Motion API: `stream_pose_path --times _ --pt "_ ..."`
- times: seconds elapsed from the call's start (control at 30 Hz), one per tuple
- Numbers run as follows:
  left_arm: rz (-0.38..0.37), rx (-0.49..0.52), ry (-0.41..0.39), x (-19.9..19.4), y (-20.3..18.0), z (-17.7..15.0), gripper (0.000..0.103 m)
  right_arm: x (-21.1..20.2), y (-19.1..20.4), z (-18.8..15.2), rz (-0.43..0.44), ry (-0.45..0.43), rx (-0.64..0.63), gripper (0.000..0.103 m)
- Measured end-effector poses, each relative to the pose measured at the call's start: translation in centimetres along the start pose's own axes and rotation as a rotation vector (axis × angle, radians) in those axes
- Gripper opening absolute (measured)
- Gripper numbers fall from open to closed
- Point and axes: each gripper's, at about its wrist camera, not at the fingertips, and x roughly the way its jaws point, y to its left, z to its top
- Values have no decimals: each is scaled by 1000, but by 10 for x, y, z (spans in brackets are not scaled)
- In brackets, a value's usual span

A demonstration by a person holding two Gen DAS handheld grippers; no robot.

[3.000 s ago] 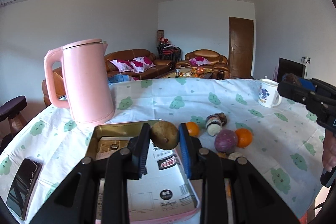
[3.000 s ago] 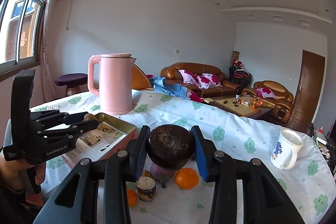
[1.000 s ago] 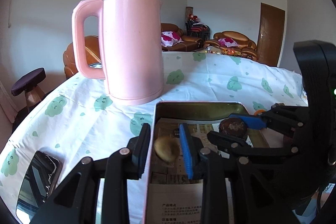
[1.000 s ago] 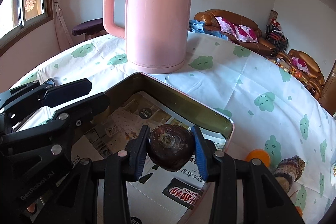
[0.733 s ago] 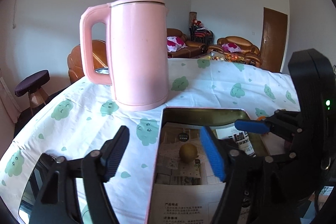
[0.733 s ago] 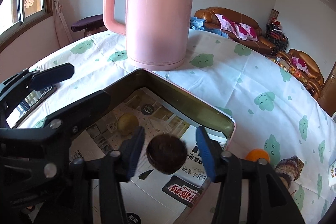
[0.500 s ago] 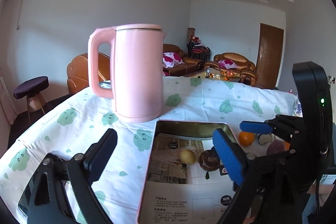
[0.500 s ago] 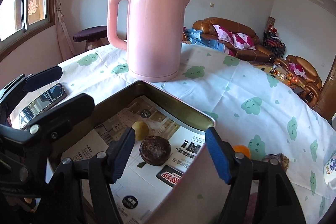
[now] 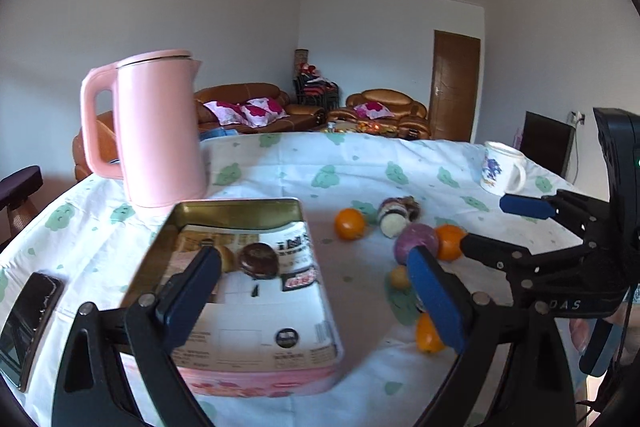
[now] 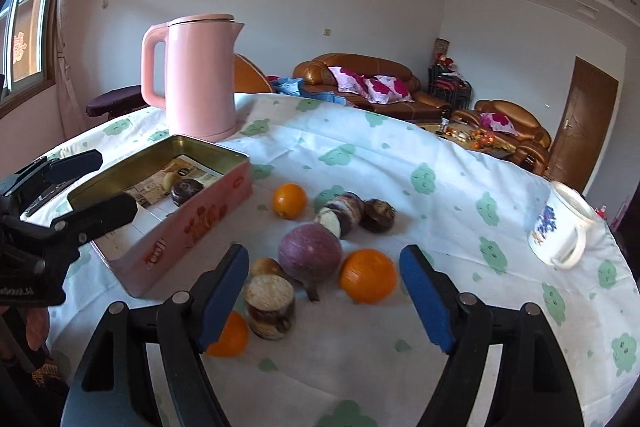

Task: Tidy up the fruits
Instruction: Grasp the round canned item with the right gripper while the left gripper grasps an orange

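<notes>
- My left gripper (image 9: 316, 291) has its jaws spread wide with nothing between them, held above the pink tin (image 9: 256, 373); my right gripper (image 10: 324, 293) is spread just as wide and empty, over the loose fruit on the tablecloth (image 10: 440, 163).
- The tin, gold inside and lined with printed paper, holds two pieces side by side: a small yellowish fruit (image 10: 171, 179) and a dark brown round one (image 10: 186, 190).
- Outside it, near its long side, lie a purple round fruit (image 10: 310, 251), an orange (image 10: 368, 275) touching it, another orange (image 10: 289, 201) farther back, and a third orange (image 10: 229, 337) beside my finger pad.
- A cut brown-skinned stub (image 10: 270, 305) stands upright just in front of the purple fruit.
- A mottled cut root (image 10: 340, 214) and a dark round piece (image 10: 377, 214) lie together behind.
- The paper's print is too blurred to read; the tin's side shows red marks I cannot make out.
- A pink kettle (image 10: 198, 77) stands behind the tin, and a patterned mug (image 10: 562, 231) sits far right.
</notes>
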Motion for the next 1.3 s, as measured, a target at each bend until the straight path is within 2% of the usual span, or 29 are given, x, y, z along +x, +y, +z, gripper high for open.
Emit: stream_pose_path --times 0.13,0.23,0.37,0.43,0.5,0.63,0.73,0.8,0.93,1.17,1.3 --pt "-68 52 52 12 -31 -7 92 -9 -22 -15 -26 -11 78 79" --pt "-112 70 100 20 -46 -13 83 -13 -32 -22 -41 -17 107 79" --pt "-128 109 129 23 -61 -15 77 -14 -39 -27 -43 -20 133 79" --pt "-127 143 169 28 -69 -17 74 -14 -41 -28 -40 -24 140 79" --pt "-133 171 198 32 -74 -19 64 -16 -40 -28 -38 -28 137 79" --pt "-142 219 250 38 -82 -24 54 -15 -42 -29 -30 -21 148 79" --pt "-173 208 298 47 -81 -24 47 -13 -44 -29 -25 -13 156 79" --pt "-212 184 327 51 -78 -24 38 -12 -43 -29 -24 -9 152 79" --pt "-224 180 310 49 -77 -24 37 -12 -41 -29 -28 -7 143 79" --pt "-190 106 167 28 -62 -17 36 -11 -35 -27 -22 -6 120 79" --pt "-139 59 95 21 -49 -9 36 -4 -24 -24 37 12 107 79"
